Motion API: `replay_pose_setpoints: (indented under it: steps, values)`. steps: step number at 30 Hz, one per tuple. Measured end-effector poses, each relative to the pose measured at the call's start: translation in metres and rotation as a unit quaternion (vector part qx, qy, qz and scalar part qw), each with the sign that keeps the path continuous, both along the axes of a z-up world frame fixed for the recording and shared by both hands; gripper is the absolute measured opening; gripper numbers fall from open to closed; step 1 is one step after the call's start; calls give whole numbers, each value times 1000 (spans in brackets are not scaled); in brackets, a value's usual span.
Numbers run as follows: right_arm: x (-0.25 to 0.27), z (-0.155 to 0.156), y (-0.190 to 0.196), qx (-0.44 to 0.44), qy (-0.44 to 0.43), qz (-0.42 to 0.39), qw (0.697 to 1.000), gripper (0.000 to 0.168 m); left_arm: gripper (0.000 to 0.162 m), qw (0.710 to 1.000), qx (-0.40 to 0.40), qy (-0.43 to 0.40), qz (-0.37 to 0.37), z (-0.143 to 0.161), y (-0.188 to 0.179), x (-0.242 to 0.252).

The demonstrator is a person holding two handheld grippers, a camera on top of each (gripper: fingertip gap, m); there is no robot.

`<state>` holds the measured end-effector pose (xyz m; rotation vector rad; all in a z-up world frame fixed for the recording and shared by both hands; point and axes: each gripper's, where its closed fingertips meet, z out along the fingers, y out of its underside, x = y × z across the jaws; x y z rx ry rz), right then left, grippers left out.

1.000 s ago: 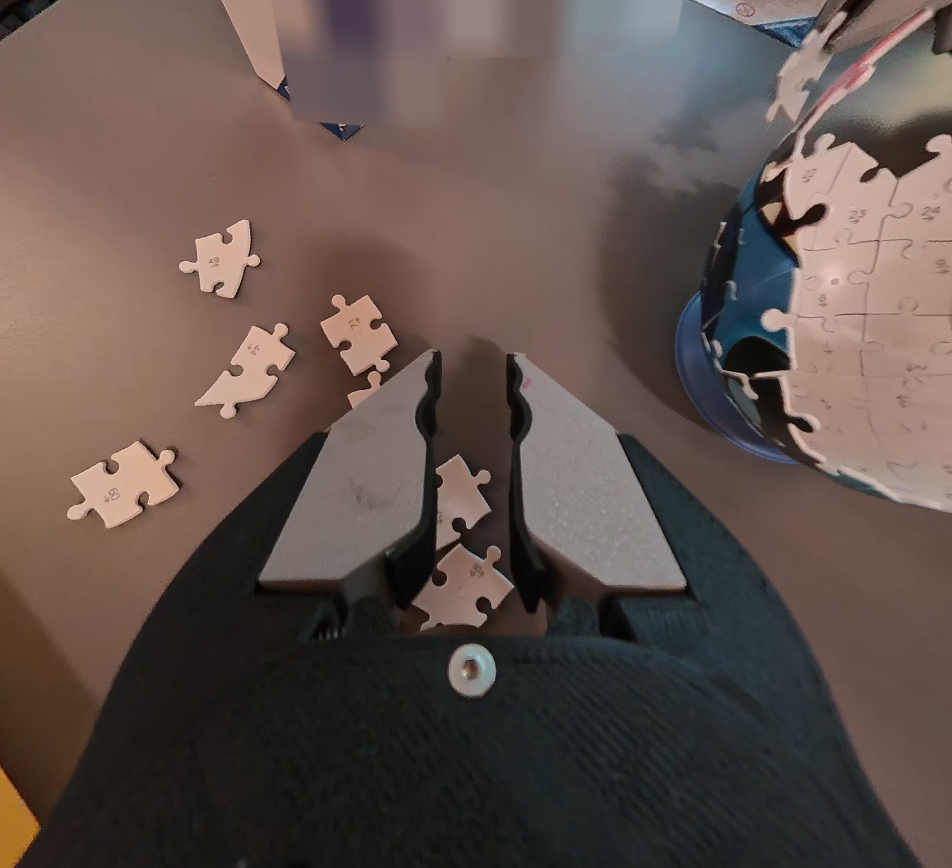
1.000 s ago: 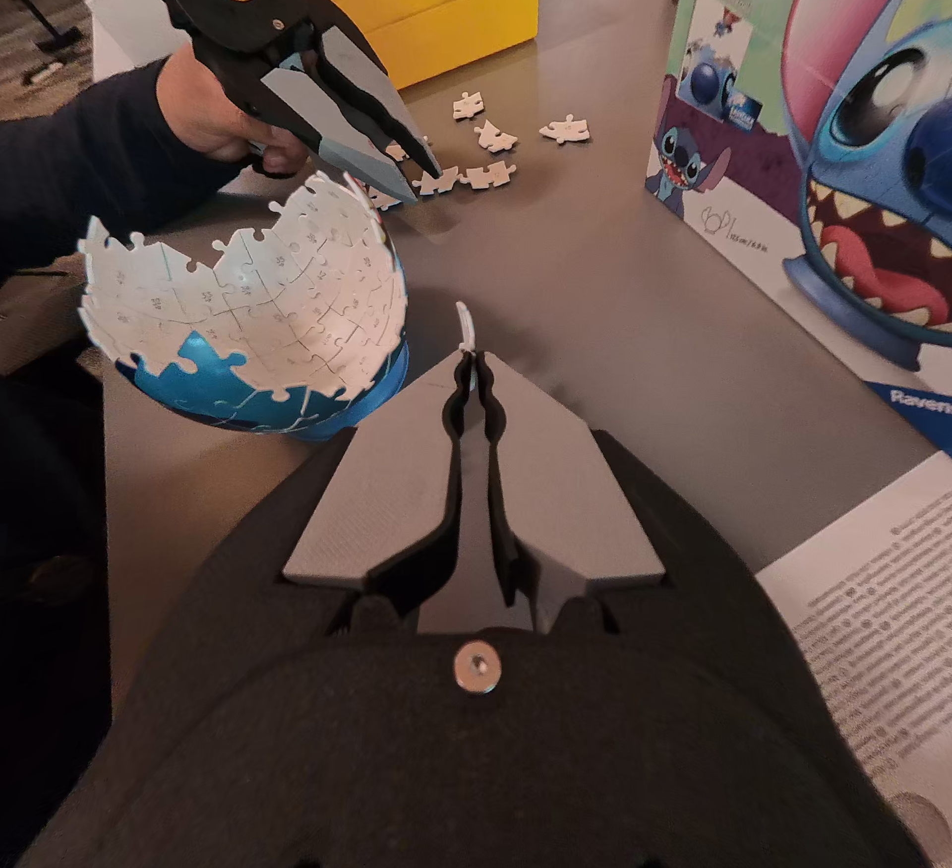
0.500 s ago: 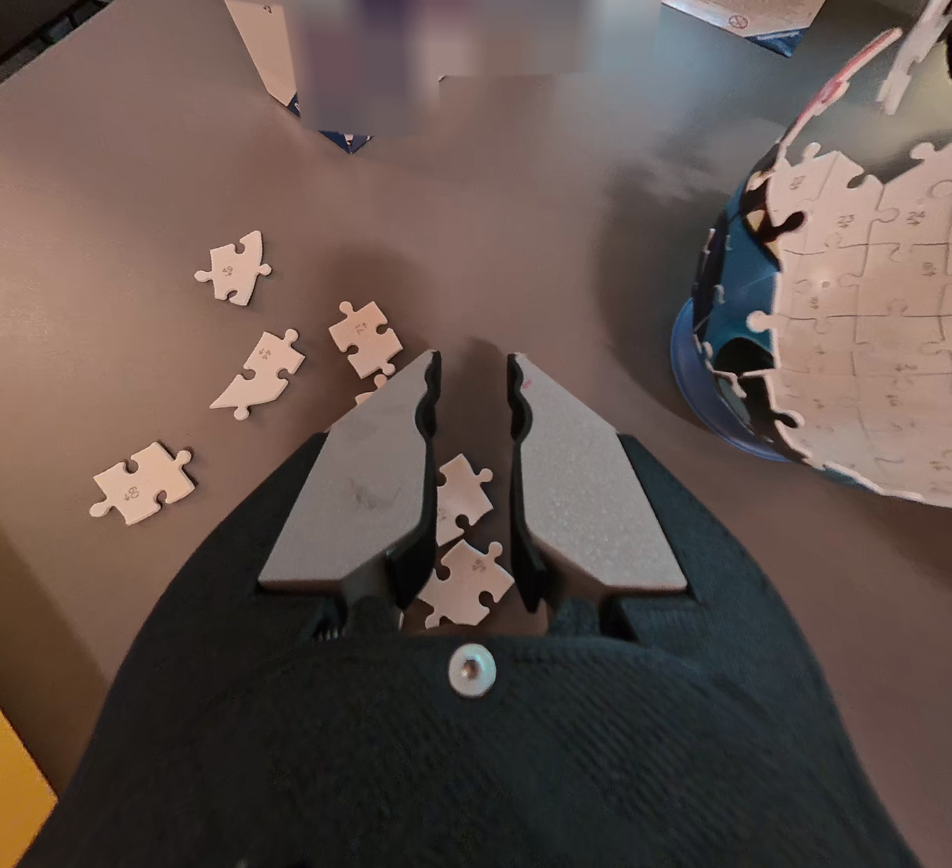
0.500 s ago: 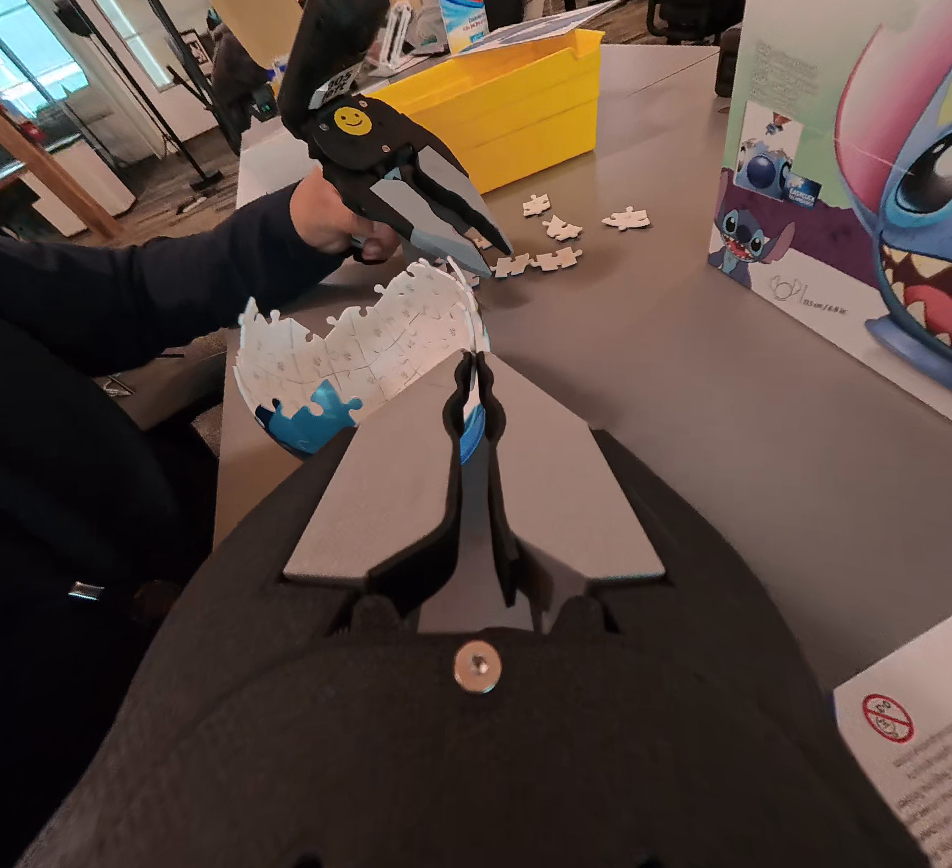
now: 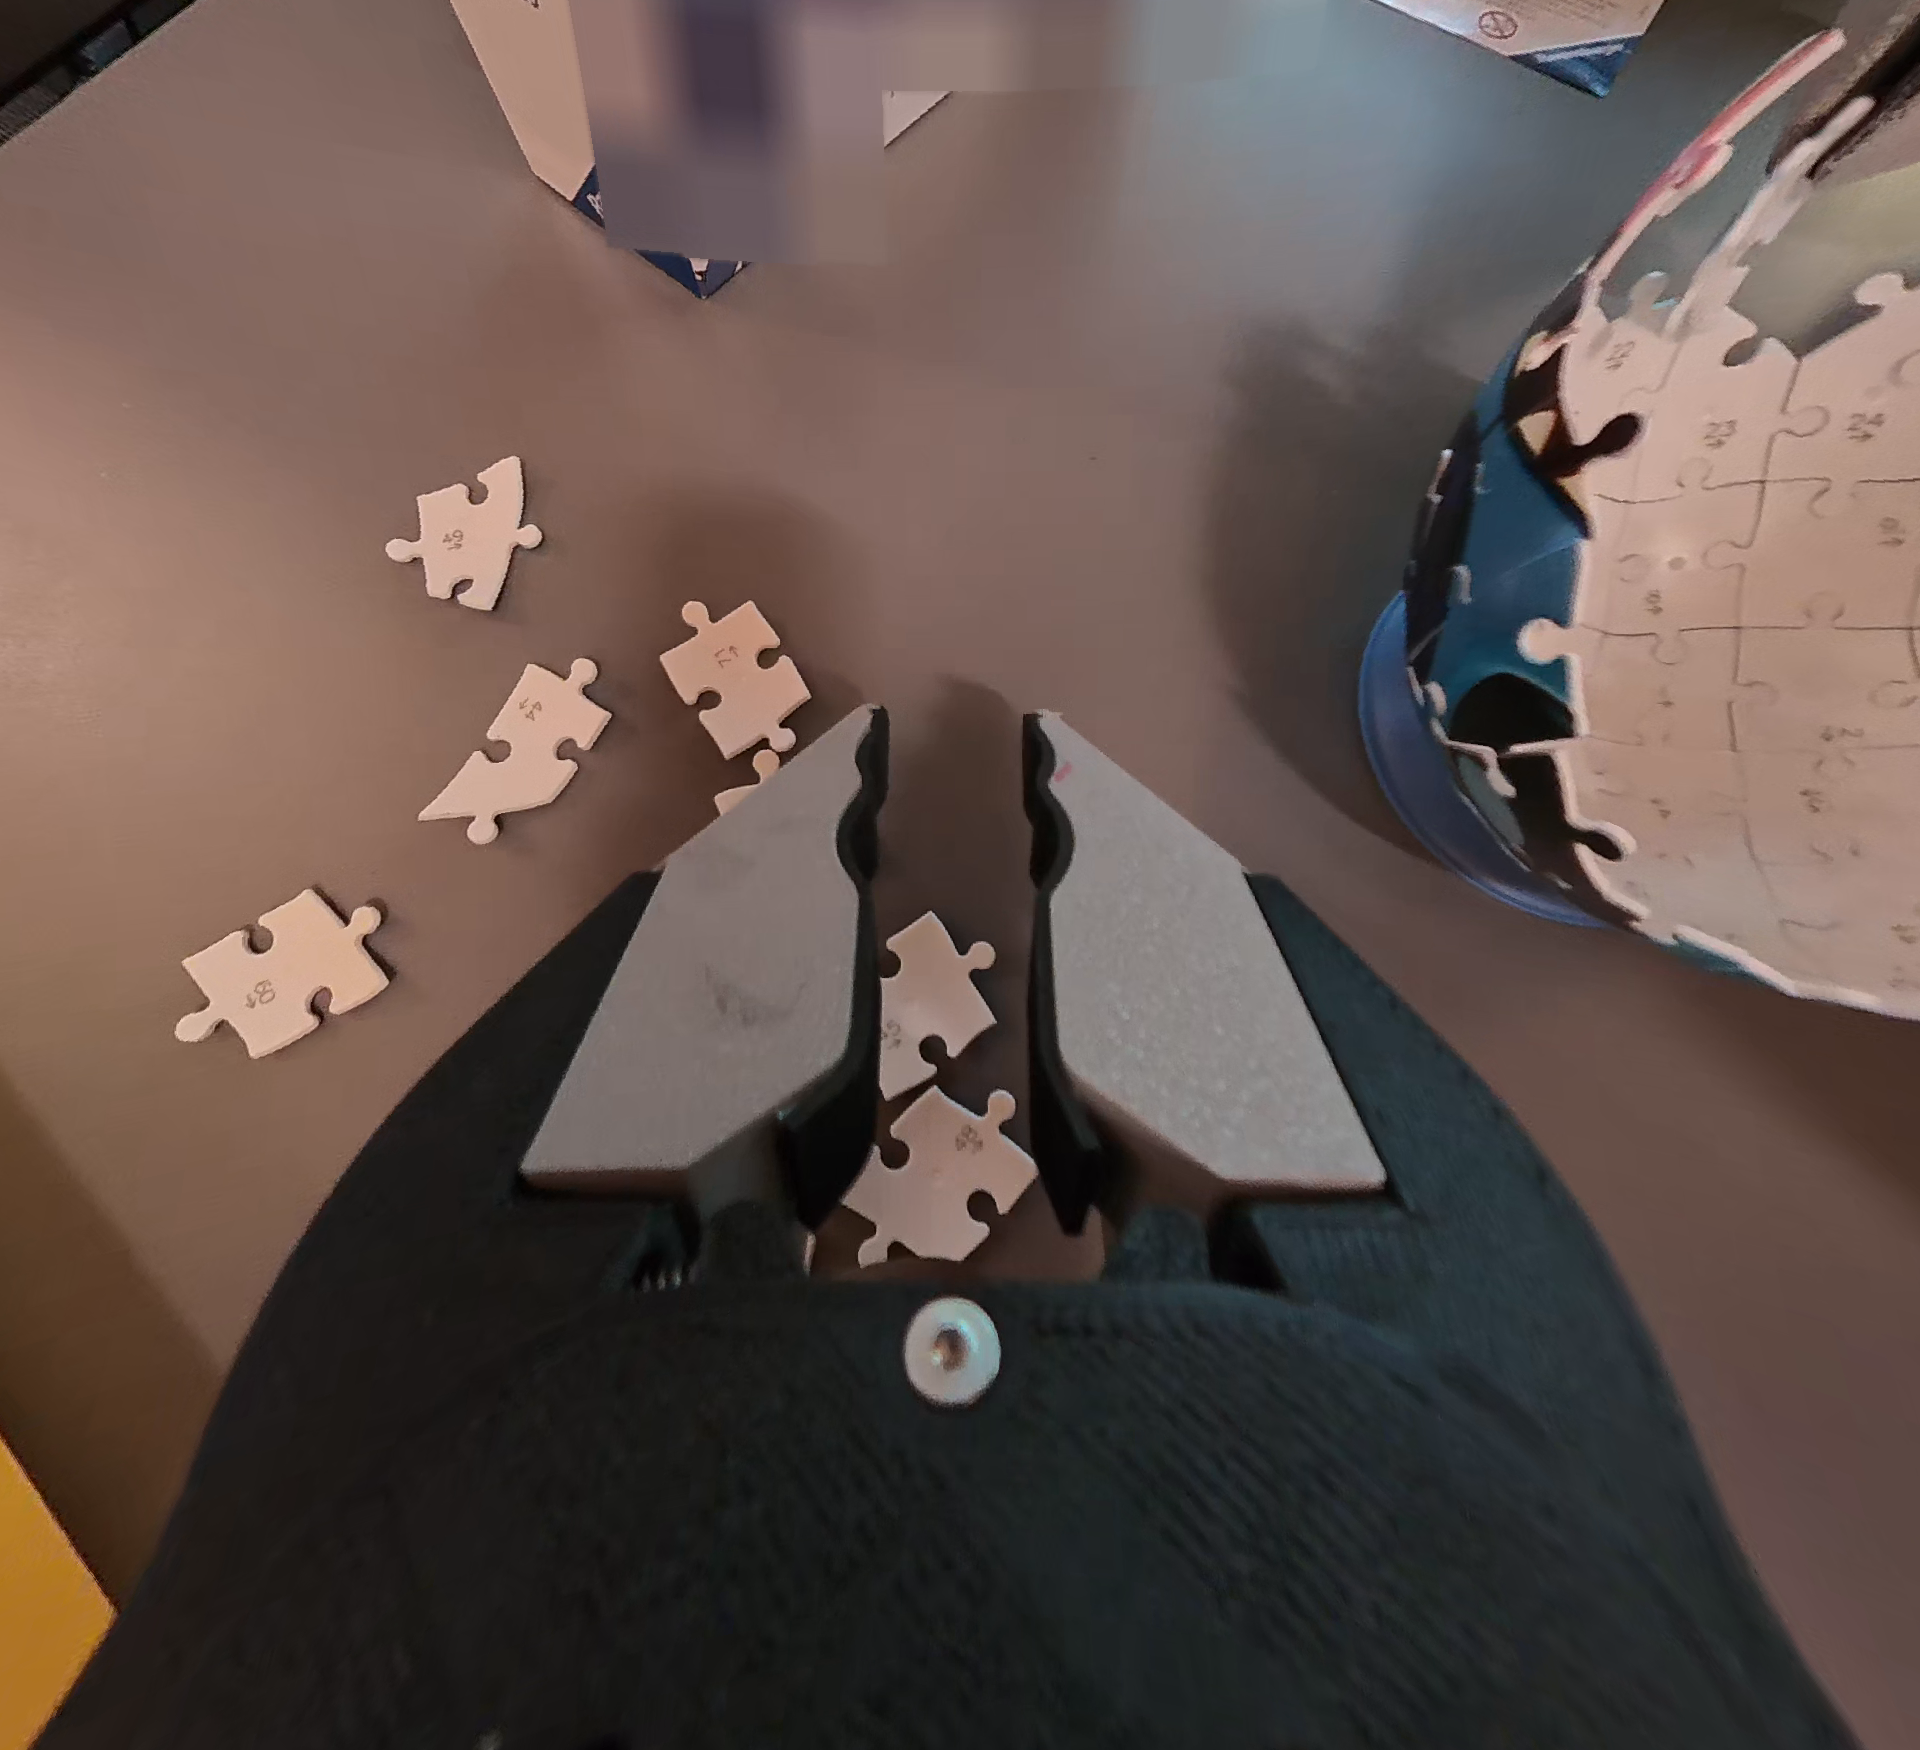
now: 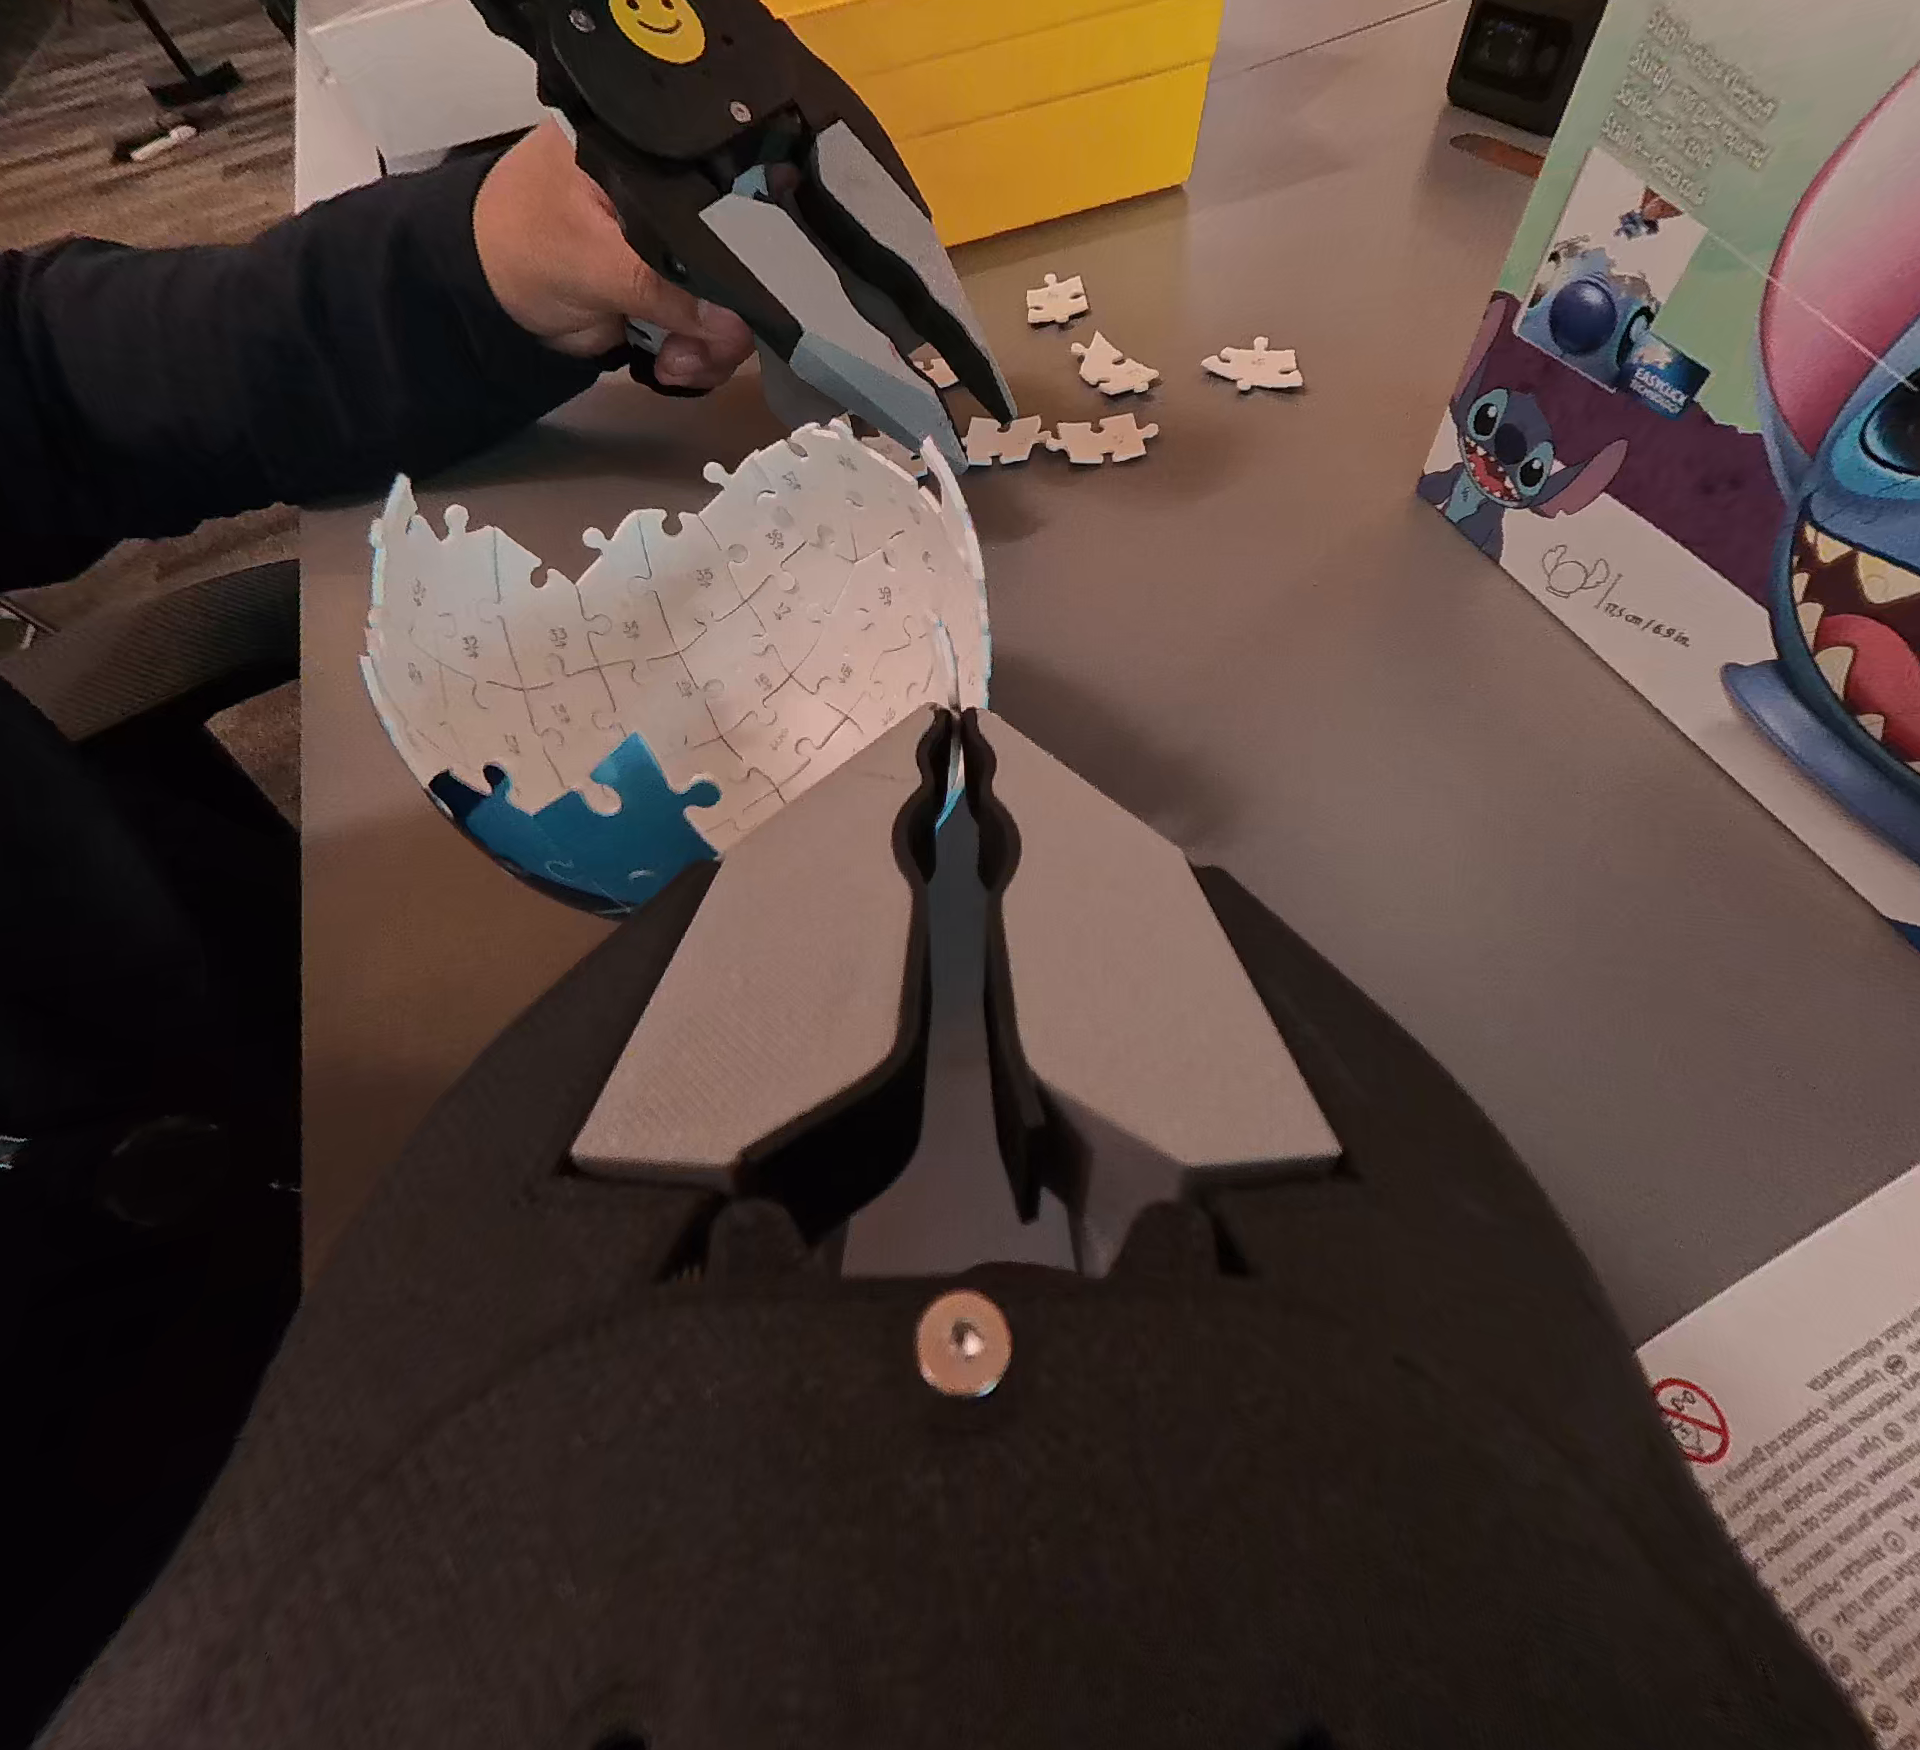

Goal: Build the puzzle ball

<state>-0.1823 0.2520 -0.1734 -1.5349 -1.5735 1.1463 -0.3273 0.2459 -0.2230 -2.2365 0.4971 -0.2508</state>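
The half-built puzzle ball [image 6: 675, 651] is an open bowl, white inside and blue outside, on a blue ring stand [image 5: 1423, 765]. My right gripper [image 6: 958, 718] is shut on a thin puzzle piece [image 6: 950, 770] held edge-on at the ball's near right rim. In the left wrist view this piece [image 5: 1756, 235] shows white with a pink edge at the rim. My left gripper [image 5: 954, 724] is open and empty, low over several loose white pieces [image 5: 935, 983] on the grey table. It also shows in the right wrist view [image 6: 971, 433], just behind the ball.
More loose pieces [image 5: 468, 537] [image 6: 1252, 365] lie left of the ball. A yellow bin [image 6: 987, 38] stands behind them. The puzzle box [image 6: 1714, 350] stands at the right, a printed sheet [image 6: 1818, 1388] lies near right. A person's hand [image 6: 561, 266] holds the left gripper. Spacing between my two grippers at the tips: around 15 cm.
My right gripper has carried its piece from beside the ball to the ball's rim. My left gripper has stayed open over the loose pieces, hardly moving.
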Motion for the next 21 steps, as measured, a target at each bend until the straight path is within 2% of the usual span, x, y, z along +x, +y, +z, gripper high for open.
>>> replay_pose_setpoints:
  steps: [9,21]
  values:
    - [-3,-2,4,25,-70,-16,997,0,24,1000,-2,1,0,-1,0,0]
    - [-4,1,2,28,-88,-18,996,0,24,1000,-4,2,-1,-2,0,1]
